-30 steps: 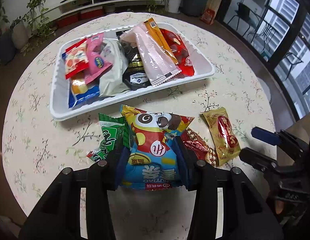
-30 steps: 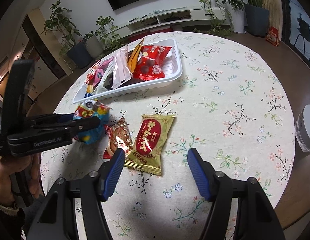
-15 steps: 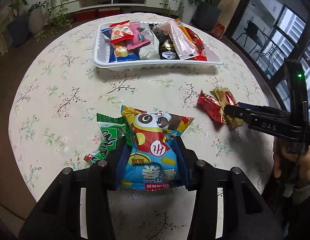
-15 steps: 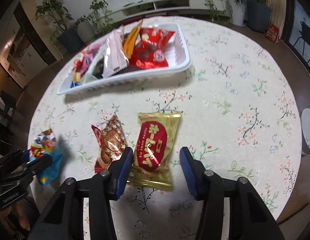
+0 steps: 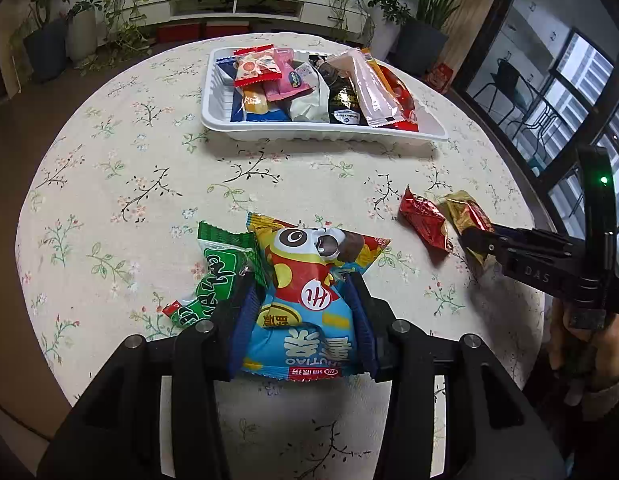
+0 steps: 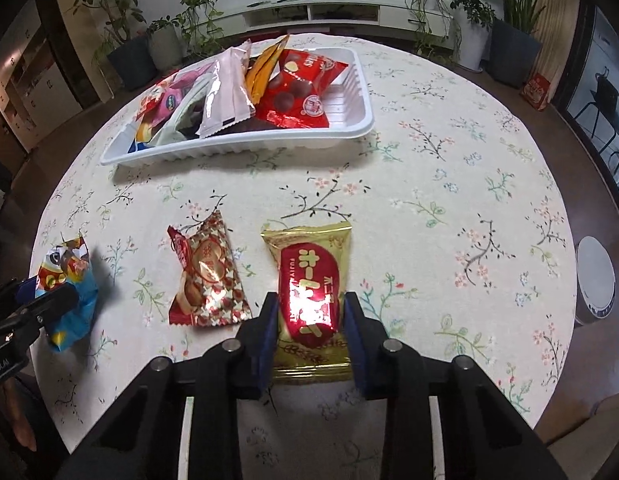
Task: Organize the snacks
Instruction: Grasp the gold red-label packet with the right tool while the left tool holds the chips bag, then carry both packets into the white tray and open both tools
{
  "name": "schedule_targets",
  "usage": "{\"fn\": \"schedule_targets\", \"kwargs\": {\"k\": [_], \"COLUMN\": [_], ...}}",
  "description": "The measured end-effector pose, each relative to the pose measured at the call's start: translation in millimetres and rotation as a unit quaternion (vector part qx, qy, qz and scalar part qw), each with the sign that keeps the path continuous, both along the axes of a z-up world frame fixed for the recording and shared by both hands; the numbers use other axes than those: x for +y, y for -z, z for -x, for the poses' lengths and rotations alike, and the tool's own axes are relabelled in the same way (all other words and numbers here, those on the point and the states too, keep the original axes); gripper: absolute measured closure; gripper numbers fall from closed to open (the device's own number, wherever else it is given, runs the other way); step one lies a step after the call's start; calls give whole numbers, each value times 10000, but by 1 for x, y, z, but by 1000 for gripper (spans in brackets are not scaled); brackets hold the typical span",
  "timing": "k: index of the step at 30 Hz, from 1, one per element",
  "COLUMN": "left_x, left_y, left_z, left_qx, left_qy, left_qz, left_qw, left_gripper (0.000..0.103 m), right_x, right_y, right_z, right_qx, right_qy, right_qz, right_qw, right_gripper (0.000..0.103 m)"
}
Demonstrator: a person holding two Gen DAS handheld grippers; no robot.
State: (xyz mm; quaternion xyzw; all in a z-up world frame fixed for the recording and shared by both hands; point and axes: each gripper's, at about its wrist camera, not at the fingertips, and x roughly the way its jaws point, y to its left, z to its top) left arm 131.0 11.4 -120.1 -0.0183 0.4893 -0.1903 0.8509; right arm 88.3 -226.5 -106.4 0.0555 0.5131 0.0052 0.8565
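My left gripper (image 5: 303, 312) is shut on a blue cartoon snack bag (image 5: 305, 300), held above the tablecloth. A green packet (image 5: 217, 272) rests against the outside of its left finger. In the right wrist view the same bag (image 6: 65, 280) hangs at the far left. My right gripper (image 6: 309, 320) is closing its jaws. A gold packet with a red label (image 6: 309, 276) lies flat between them, and the pads touch its long edges. A red star-patterned packet (image 6: 207, 276) lies just left of it. The white tray (image 5: 309, 134) at the back holds several snacks.
A round table with a floral cloth (image 6: 449, 160) carries everything, and its edge curves close behind both grippers. A hand (image 5: 581, 344) holds the right gripper at the right edge. On the floor to the right stands a white round object (image 6: 595, 280). Potted plants and a low shelf stand beyond the table.
My left gripper has drawn back from the tray with the blue bag and green packet. The right jaws have narrowed around the gold packet, which now sits between the pads.
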Motion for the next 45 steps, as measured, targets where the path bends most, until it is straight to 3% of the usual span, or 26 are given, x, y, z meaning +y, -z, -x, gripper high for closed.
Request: {"fn": "schedule_targets", "kwargs": {"k": [6, 8, 10, 14, 17, 18, 20, 23, 27, 29, 33, 37, 45], "left_x": [17, 20, 21, 11, -1, -4, -10, -24, -37, -42, -53, -50, -28], "left_y": [-7, -11, -13, -6, -10, -10, -9, -9, 0, 3, 5, 0, -15], "left_z": [6, 7, 7, 6, 13, 14, 15, 21, 24, 26, 35, 41, 51], "left_qx": [73, 64, 69, 348, 238, 250, 308, 279, 281, 222, 196, 149, 80], "left_qy": [-39, -87, -109, 184, 396, 441, 475, 813, 1143, 1281, 1645, 1697, 1431], "left_qz": [716, 787, 759, 502, 70, -40, -220, -516, -853, -1022, -1274, -1135, -324], "left_qw": [9974, 9968, 9970, 9980, 9989, 9987, 9982, 9950, 9894, 9862, 9779, 9788, 9891], "left_gripper": [64, 71, 71, 70, 69, 67, 50, 44, 45, 55, 60, 65, 66], "right_x": [-13, -15, -14, -11, -9, -9, -7, -6, -6, -6, -9, -10, -17], "right_y": [-17, -21, -23, -16, -13, -12, -9, -7, -3, -2, -1, -3, -7], "right_z": [21, 25, 25, 24, 24, 25, 25, 26, 26, 26, 28, 29, 33], "right_qx": [-244, -305, -337, -220, -205, -194, -145, -128, -91, -72, -59, -116, -202], "right_qy": [109, 101, 87, 27, 1, -10, -38, -82, -93, -105, -71, -46, 57], "right_qz": [-392, -441, -442, -474, -464, -471, -491, -456, -454, -456, -481, -505, -587], "right_qw": [9989, 9985, 9984, 9986, 9987, 9987, 9987, 9988, 9989, 9989, 9988, 9986, 9981], "right_gripper": [69, 69, 69, 69, 69, 69, 69, 69, 69, 69, 69, 69, 69]}}
